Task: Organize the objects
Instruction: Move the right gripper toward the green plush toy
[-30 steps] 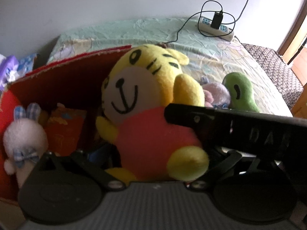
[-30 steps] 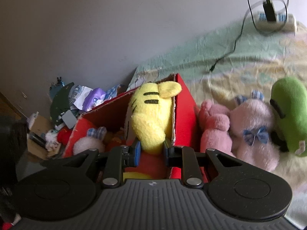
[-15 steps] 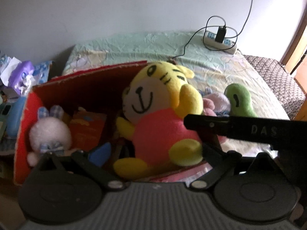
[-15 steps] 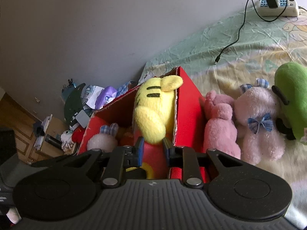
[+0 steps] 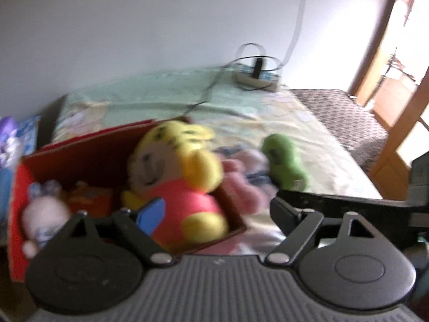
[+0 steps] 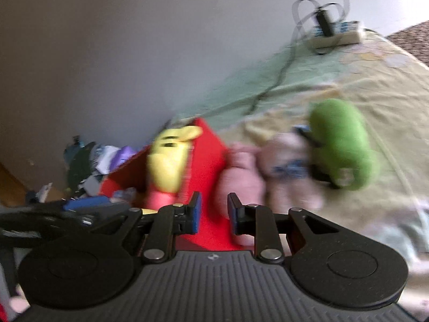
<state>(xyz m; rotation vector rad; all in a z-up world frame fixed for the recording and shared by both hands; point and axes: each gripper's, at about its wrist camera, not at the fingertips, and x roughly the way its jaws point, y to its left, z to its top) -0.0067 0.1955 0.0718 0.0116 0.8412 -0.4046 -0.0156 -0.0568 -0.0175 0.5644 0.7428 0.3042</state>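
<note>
Yellow tiger toy [image 5: 177, 179] sits in the red box [image 5: 80, 145], released. My left fingers [image 5: 214, 212] are closing, nothing between them; my right fingers [image 6: 213, 212] stand narrowly apart, empty. Pink toy [image 6: 238, 185] lies beside the box: soft, light, squashy; pinch its body. No readable writing.

Counted items: one red box [image 5: 25, 182]; three plush toys inside it, namely one yellow tiger [image 5: 177, 171], one white bunny [image 5: 44, 214] and one orange toy [image 5: 88, 201]. Three plush toys on the bed: one green [image 6: 340, 145], two pink [image 6: 238, 185] [image 6: 284, 166]. One power strip [image 6: 335, 36].
</note>
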